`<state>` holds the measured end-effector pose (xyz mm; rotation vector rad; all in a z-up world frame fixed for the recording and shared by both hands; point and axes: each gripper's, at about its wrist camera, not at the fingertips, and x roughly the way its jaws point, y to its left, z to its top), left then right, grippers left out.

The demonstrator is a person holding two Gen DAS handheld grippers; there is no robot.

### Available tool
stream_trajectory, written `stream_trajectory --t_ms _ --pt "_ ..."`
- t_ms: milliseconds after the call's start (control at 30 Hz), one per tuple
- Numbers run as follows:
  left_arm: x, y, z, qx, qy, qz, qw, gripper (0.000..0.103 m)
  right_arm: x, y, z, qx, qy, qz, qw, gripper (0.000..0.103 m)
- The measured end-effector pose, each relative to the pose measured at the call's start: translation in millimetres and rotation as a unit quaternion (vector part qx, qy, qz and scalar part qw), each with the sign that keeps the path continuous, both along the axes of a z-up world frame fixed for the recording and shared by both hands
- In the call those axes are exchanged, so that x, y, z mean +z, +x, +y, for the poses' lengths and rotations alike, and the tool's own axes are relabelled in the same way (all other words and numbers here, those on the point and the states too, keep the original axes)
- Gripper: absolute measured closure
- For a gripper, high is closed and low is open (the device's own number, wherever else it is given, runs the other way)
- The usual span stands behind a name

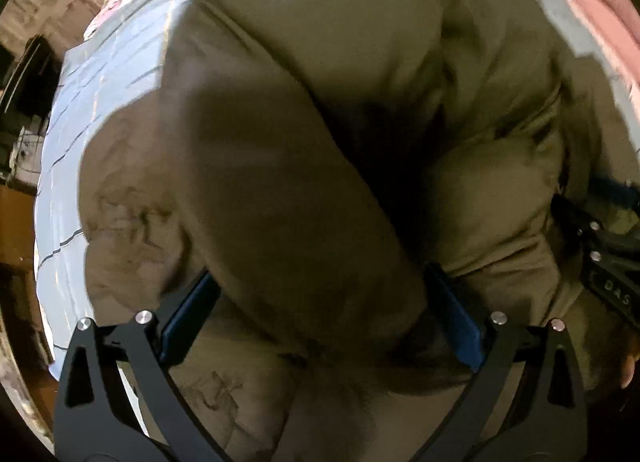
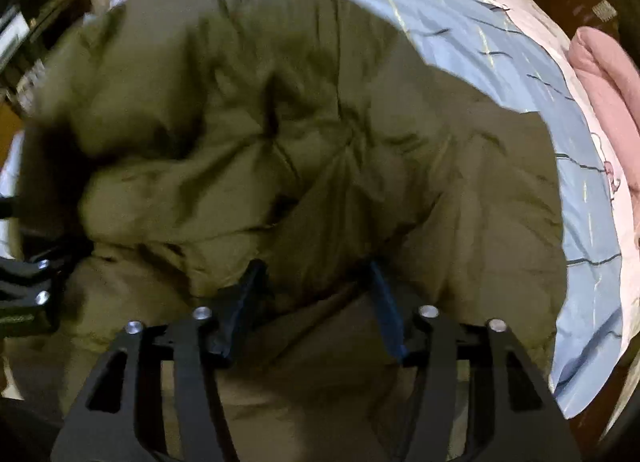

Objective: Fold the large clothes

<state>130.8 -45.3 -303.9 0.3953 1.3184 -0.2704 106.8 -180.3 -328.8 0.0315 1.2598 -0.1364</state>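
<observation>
A large olive-green padded jacket [image 1: 320,121] lies bunched on a light blue bedsheet [image 1: 92,101]. My left gripper [image 1: 320,310] has its blue pads wide apart with a thick fold of the jacket between them. My right gripper [image 2: 316,294] also straddles a fold of the jacket [image 2: 280,141], its blue pads pressing into the fabric on both sides. The right gripper's black body shows at the right edge of the left wrist view [image 1: 600,254], and the left gripper shows at the left edge of the right wrist view [image 2: 28,286].
The blue sheet [image 2: 520,81] with dark and yellow dashes covers the bed. Pink folded bedding [image 2: 608,81] lies at the far right, also in the left wrist view [image 1: 600,1]. Dark furniture [image 1: 24,73] and a wooden floor stand beyond the bed's left edge.
</observation>
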Motion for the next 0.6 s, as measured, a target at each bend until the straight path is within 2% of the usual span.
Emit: stream_trajectory --t_ms 67,167,300,433,500,600 --pt "-6 0 -3 -0.003 0.007 -0.001 1.0000 0.002 -9 2 9 0.011 -0.028 0.001 1.000 0.036" --pt "-8 2 2 0.004 -0.003 0.012 0.9999 0.002 -10 0 21 0.030 -0.065 -0.002 0.997 0.035" --pt "14 -3 22 0.031 -0.045 0.020 0.9983 0.002 18 -15 10 0.012 -0.019 -0.013 1.000 0.036" --pt "33 -15 50 0.062 -0.089 0.020 0.9939 0.002 50 -35 -9 -0.011 0.006 -0.041 0.999 0.035" --pt "29 -22 61 0.071 -0.112 0.036 0.9906 0.002 47 -44 -19 -0.022 0.020 -0.031 0.999 0.035" --pt "6 -17 71 0.071 -0.111 0.062 0.9893 0.002 12 -42 -29 -0.040 0.043 0.023 0.998 0.034"
